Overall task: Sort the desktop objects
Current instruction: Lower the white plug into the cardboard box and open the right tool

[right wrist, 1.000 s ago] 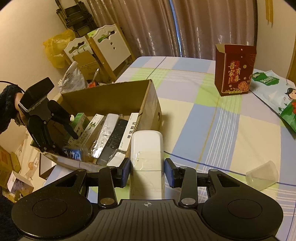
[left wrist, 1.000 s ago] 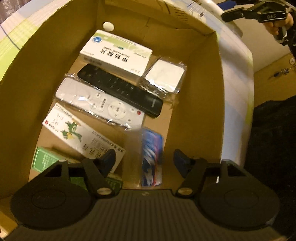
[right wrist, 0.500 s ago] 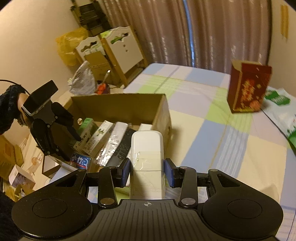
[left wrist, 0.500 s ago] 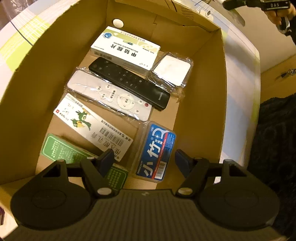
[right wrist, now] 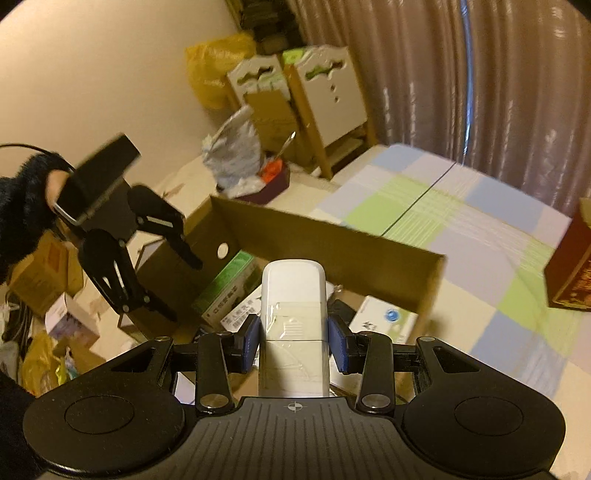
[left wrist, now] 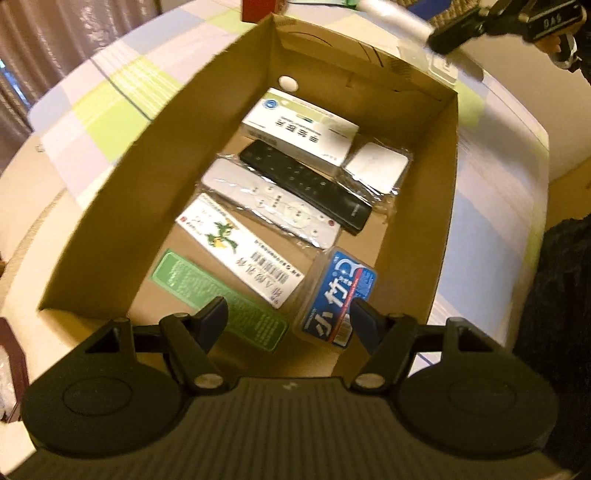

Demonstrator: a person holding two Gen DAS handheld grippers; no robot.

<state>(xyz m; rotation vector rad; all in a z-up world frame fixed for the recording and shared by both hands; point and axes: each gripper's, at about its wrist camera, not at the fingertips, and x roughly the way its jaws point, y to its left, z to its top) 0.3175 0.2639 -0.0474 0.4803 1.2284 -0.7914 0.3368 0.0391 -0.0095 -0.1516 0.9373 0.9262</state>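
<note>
A cardboard box (left wrist: 147, 170) holds a black remote (left wrist: 306, 184), a white remote (left wrist: 273, 203), several medicine boxes (left wrist: 299, 129) and a blue floss case (left wrist: 338, 295). My left gripper (left wrist: 290, 319) is open and empty above the box's near end; it also shows in the right wrist view (right wrist: 173, 284). My right gripper (right wrist: 293, 341) is shut on a white wrapped remote (right wrist: 293, 314), held over the box (right wrist: 332, 240). It shows far off in the left wrist view (left wrist: 454, 26).
The box stands on a checked tablecloth (right wrist: 461, 221). A dark red carton (right wrist: 569, 273) stands at the right. Clutter, bags and white chairs (right wrist: 325, 92) fill the floor beyond. A dark garment (left wrist: 561, 295) lies right of the box.
My left gripper has drawn back and up from the box, leaving the blue floss case inside. My right gripper has carried the white remote over the box.
</note>
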